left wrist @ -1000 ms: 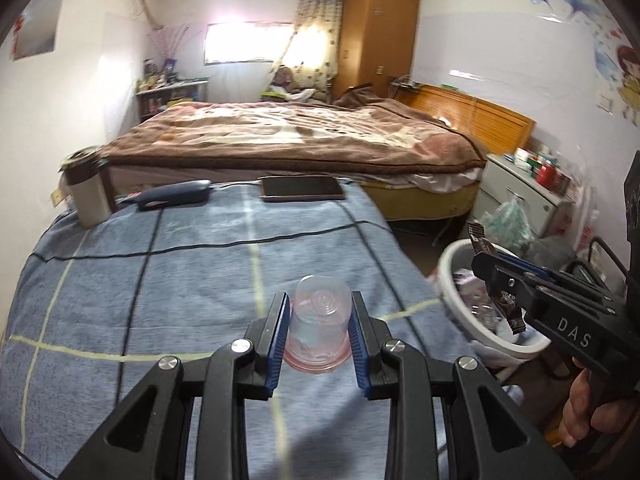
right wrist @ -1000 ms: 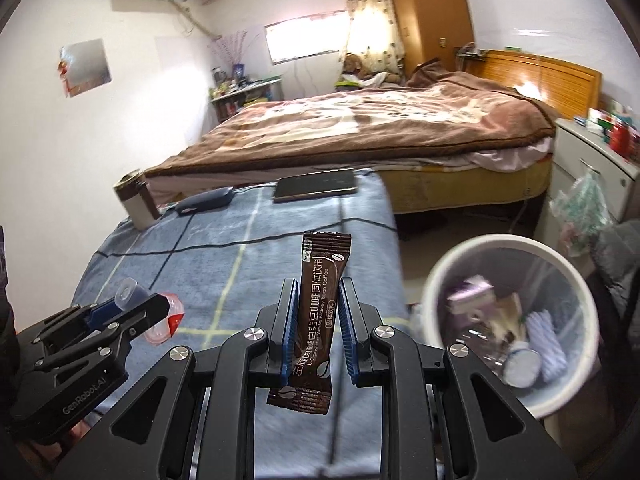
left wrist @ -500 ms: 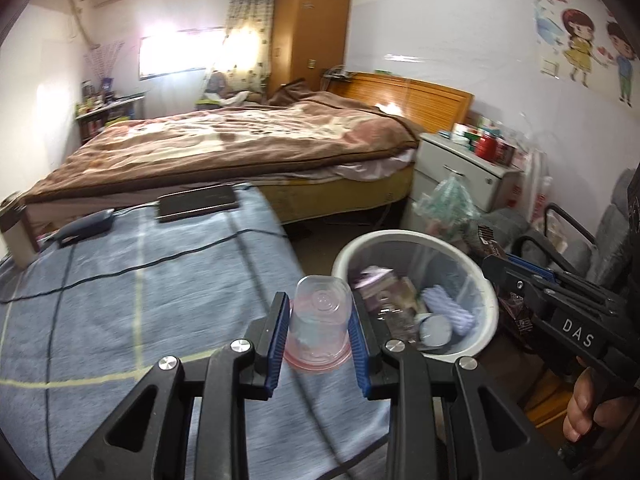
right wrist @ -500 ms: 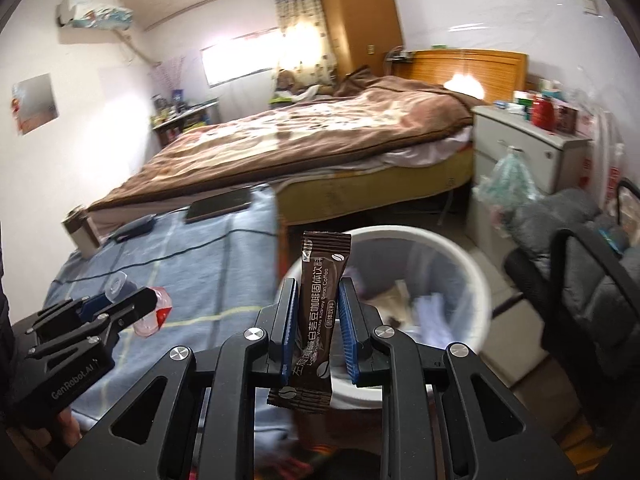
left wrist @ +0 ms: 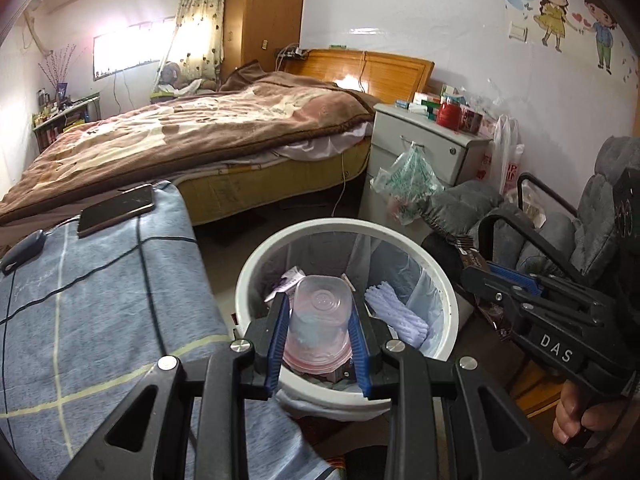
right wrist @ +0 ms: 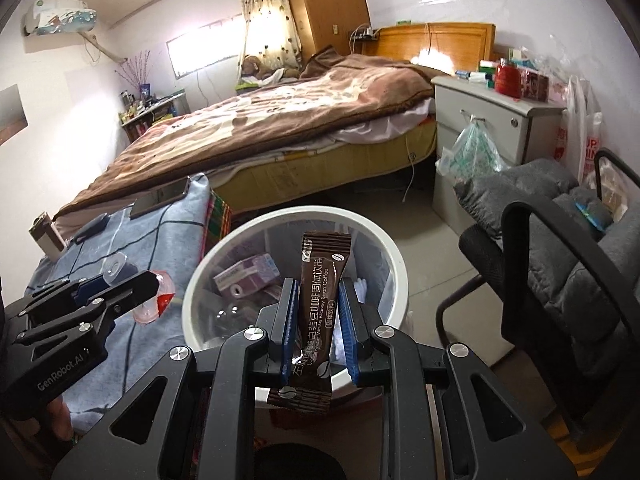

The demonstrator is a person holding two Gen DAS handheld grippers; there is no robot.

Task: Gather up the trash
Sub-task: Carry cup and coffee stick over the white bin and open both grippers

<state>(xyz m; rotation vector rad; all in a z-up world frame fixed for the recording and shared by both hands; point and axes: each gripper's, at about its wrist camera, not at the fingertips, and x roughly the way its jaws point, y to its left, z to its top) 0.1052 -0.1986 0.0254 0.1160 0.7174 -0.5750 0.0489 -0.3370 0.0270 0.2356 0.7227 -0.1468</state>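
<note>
My left gripper (left wrist: 318,340) is shut on a clear plastic cup with a pink rim (left wrist: 318,320) and holds it over the near rim of the white trash bin (left wrist: 448,300). My right gripper (right wrist: 318,332) is shut on a brown coffee sachet (right wrist: 320,300), held upright above the same bin (right wrist: 394,264). The bin holds paper, a box and other trash. The left gripper with the cup also shows in the right wrist view (right wrist: 116,284), left of the bin. The right gripper also shows in the left wrist view (left wrist: 480,276), right of the bin.
A table with a blue checked cloth (left wrist: 80,320) stands left of the bin, with a phone (left wrist: 116,210) and a dark case on it. A bed (left wrist: 200,128), a nightstand (left wrist: 424,148) and a grey armchair (right wrist: 568,240) surround the floor space.
Both grippers swung right from over the table to above the bin, each keeping its item. The bin now fills the middle of both views.
</note>
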